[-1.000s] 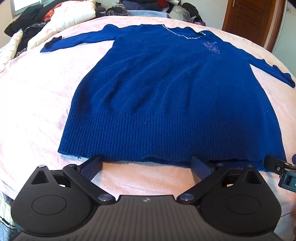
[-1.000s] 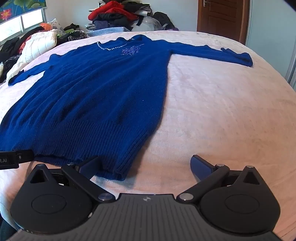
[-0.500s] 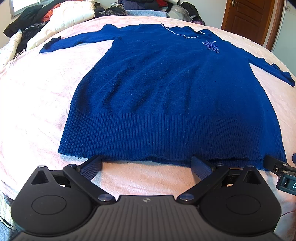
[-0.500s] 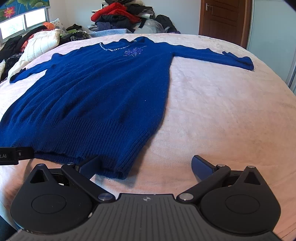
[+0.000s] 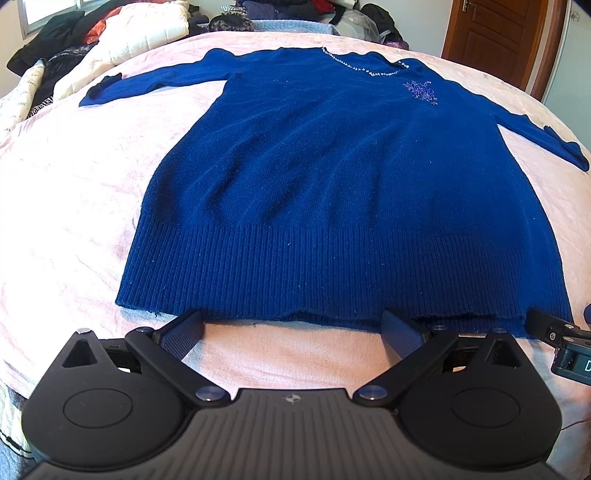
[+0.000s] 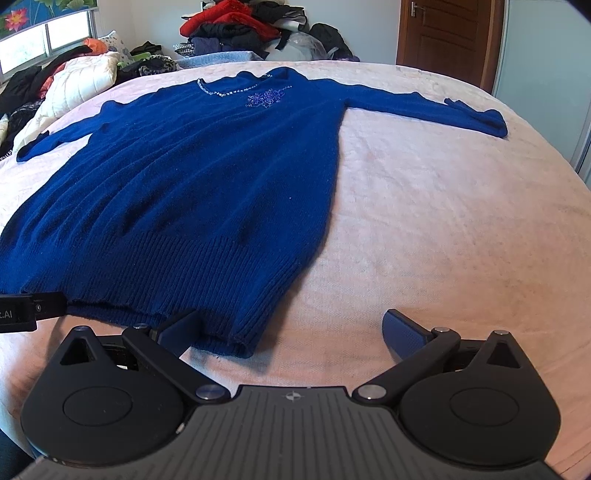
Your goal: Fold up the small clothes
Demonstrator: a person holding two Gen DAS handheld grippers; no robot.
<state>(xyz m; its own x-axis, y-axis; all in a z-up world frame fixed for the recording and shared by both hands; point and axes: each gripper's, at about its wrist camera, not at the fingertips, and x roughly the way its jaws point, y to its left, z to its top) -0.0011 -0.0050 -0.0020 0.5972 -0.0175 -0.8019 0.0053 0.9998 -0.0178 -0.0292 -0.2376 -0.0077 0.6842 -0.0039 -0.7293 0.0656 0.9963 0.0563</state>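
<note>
Bedroom setup here, with a big bed (image 6: pixel 461 221) under a pale pink cover taking up basically the whole shot. Nearest the cameras, the left claw (image 5: pixel 291 328) sits at the bed's near edge with its fingers spread wide, nothing between them, tips right at the ribbed hem. The right claw (image 6: pixel 291 326) is spread wide too, its left finger tip just touching the hem's right corner, the other finger over bare cover. The blue sweater (image 5: pixel 351 192) lies flat and face up in the middle of the bed, hem toward the cameras, both sleeves stretched out sideways, sparkly neckline and a small beaded motif (image 6: pixel 266 98) at the far end. Behind that there's a white quilted jacket (image 6: pixel 83 83), a messy pile of clothes (image 6: pixel 236 31) and a brown wooden door (image 6: pixel 448 37).
</note>
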